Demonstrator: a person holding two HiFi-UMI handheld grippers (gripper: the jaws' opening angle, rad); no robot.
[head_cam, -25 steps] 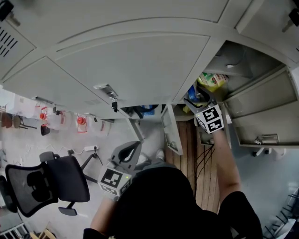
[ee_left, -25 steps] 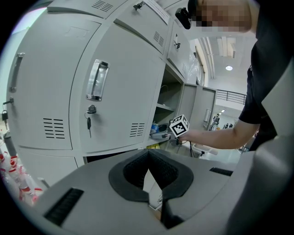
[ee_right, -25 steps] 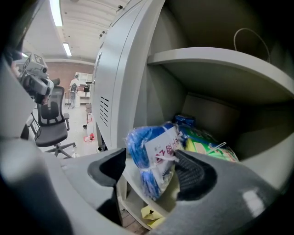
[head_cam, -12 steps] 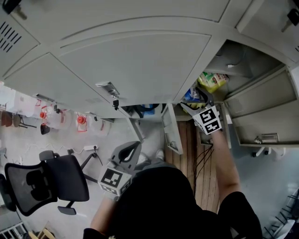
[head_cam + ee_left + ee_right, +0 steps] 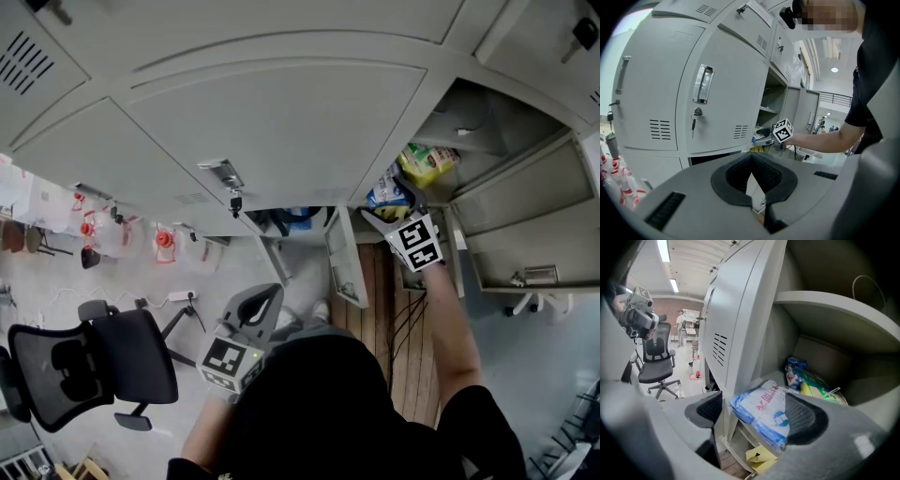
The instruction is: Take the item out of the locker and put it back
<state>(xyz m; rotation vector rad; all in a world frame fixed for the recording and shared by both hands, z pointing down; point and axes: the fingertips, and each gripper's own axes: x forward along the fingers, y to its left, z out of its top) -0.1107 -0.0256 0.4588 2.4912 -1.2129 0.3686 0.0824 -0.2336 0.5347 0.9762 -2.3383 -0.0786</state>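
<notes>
A blue-and-white plastic packet (image 5: 764,405) lies at the front edge of the open locker compartment (image 5: 487,117); in the head view the packet (image 5: 385,194) is at the compartment's lower left corner. My right gripper (image 5: 754,412) reaches into the opening, with the packet between its jaws. The jaws are opening: the left pad stands clear of the packet, the right pad is against it. From the head view the right gripper (image 5: 392,206) shows under its marker cube (image 5: 415,242). My left gripper (image 5: 259,306) hangs low by my body, shut and empty, as its own view of the gripper (image 5: 752,161) shows.
Deeper on the shelf lie a yellow-green packet (image 5: 818,390) and a blue packet (image 5: 793,370). The compartment's door (image 5: 530,202) hangs open at the right. A closed locker door (image 5: 740,310) stands left of the opening. Yellow paper (image 5: 761,458) lies below. An office chair (image 5: 89,361) stands far left.
My right gripper has moved a little further up into the locker opening with the packet. More of the packet now shows above the gripper. The left gripper has stayed put.
</notes>
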